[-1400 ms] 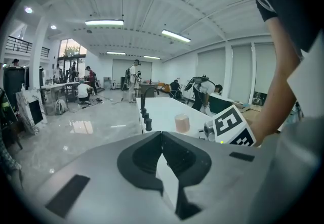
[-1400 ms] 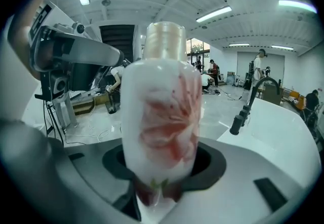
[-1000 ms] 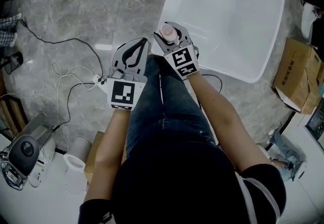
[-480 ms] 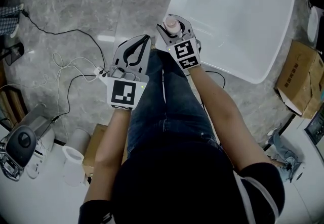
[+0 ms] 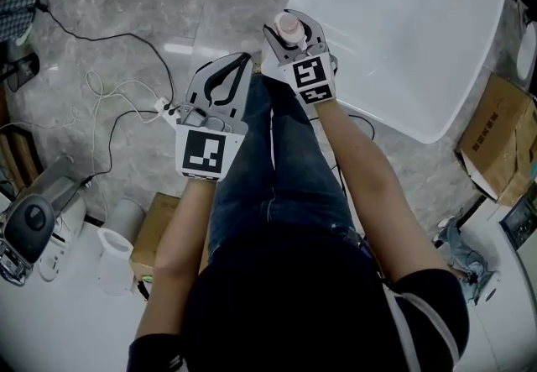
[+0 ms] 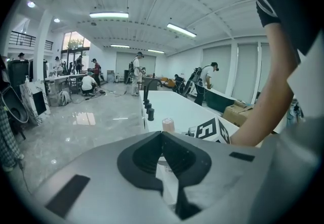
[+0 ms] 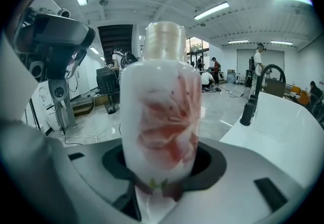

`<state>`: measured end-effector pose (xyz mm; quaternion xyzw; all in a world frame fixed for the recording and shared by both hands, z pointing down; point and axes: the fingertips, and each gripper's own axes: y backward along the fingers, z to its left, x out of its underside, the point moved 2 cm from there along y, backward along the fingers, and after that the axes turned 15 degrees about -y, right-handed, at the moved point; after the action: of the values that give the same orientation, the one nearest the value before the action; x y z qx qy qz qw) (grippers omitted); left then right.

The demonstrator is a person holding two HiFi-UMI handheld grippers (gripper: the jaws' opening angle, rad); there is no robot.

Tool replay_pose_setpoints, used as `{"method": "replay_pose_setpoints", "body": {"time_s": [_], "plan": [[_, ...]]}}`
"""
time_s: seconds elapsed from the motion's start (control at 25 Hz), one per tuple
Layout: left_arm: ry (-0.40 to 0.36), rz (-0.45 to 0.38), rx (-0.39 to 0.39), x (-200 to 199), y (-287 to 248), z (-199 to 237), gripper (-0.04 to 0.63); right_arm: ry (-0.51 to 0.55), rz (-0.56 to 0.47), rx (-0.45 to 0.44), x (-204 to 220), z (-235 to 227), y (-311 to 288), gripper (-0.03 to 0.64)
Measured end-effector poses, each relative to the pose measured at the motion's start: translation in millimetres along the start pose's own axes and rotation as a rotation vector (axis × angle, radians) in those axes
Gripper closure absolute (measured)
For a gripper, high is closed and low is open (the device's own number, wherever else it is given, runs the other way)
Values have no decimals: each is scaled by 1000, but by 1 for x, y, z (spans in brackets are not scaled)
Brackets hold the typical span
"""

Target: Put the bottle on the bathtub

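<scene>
The right gripper grasps an upright, rounded white bottle with red floral print and pale cylindrical cap, above the glossy white bathtub's rim, while the left gripper's jaws are clenched tip to tip.

The head camera is looking steeply down from above on the left claw, the right claw and the bathtub. Each claw camera is riding close behind its own jaws, facing forward along them. All 3 views are sharing the bathtub.
</scene>
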<state>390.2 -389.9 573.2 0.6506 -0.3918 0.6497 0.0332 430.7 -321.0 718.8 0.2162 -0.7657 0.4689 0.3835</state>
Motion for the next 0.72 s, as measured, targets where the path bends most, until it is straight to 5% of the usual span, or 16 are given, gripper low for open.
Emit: {"method": "replay_pose_setpoints", "body": {"time_s": [0.36,0.72], "plan": [[26,-17,-5,-2,-2,0,571,0,-44,-4,5,-1,-1,390],[12,-7,23,-5,0,-13,571,35,19,-23,22,1,16,367]]}}
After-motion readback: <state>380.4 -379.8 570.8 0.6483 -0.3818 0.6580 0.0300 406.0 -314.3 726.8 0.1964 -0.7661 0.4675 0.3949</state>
